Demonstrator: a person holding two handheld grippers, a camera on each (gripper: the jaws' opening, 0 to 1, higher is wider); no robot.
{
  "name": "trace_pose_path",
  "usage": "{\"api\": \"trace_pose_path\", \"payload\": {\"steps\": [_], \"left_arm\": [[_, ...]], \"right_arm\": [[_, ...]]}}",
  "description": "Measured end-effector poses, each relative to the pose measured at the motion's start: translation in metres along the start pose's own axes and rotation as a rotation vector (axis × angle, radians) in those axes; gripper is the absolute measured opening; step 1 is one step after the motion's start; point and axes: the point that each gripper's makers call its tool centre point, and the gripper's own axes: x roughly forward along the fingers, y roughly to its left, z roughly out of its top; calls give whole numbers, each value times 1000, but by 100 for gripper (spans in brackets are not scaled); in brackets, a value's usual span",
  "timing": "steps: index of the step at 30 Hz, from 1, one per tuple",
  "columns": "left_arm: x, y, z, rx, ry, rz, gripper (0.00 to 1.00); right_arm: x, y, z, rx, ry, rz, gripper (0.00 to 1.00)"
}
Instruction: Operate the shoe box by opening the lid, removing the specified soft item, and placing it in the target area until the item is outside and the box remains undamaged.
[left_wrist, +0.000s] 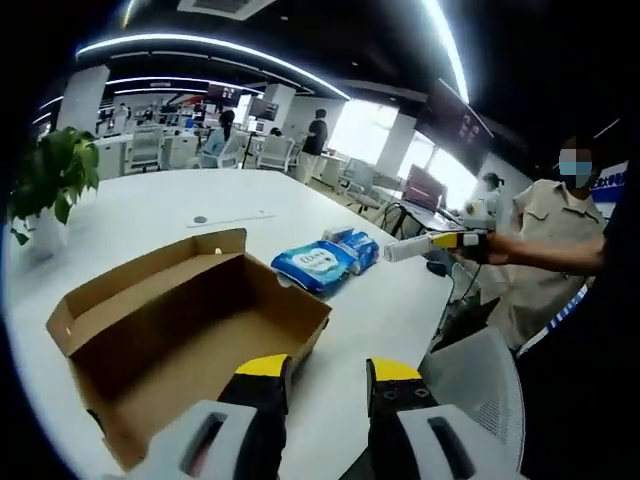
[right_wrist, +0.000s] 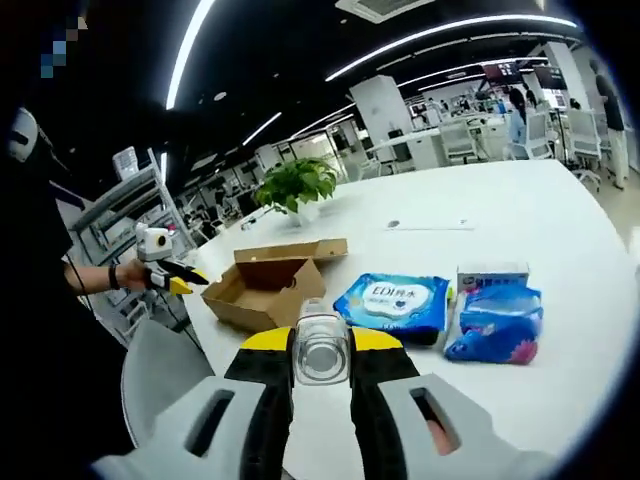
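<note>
The brown cardboard shoe box (left_wrist: 190, 320) lies on the white table (left_wrist: 150, 210) with its lid folded back; the inside that shows is bare. My left gripper (left_wrist: 328, 372) hovers open over the box's near right corner, nothing between its yellow tips. Two blue soft tissue packs (left_wrist: 315, 265) lie just beyond the box. The right gripper (left_wrist: 425, 245) comes in from the right, held by a hand. In the right gripper view the right gripper (right_wrist: 320, 345) is shut on a clear bottle-like item (right_wrist: 322, 350). Beyond it are the box (right_wrist: 265, 285), the blue packs (right_wrist: 395, 300) and the left gripper (right_wrist: 185, 280).
A potted plant (left_wrist: 55, 175) stands at the table's far left. A grey mesh chair (left_wrist: 470, 380) sits by the near table edge, with a person in beige (left_wrist: 550, 240) behind it. A metal shelf (right_wrist: 120, 210) stands off the table. Desks and chairs fill the background.
</note>
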Motion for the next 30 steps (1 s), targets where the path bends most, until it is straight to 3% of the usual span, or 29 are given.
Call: {"api": "trace_pose_path", "payload": {"steps": [4,10,12,15,18,21,30], "left_arm": [[-7,1,-4,-30,-15,35,30],[-25,6,-17,-65,-19,90,30],[-32,7,-22,-76,-22,110,30],[-42,10,-28,-101,-29,128,30],[-46,13,-34,-117,-30,141,30],[-51,12,-41,-130,-29,149,30],[-60,13,-55,-156,-22,170,30]], "right_arm": [[23,-30,24,-85,65,-7,17],[50,-56,56,-153,99,-12,17],[62,-70,64,-237,156,-24,18],[77,-74,74,-341,223,-1,18],[85,-80,78,-408,277,5,18],[98,-92,78,-567,411,16,18],[128,-111,69,-847,638,53,18]]}}
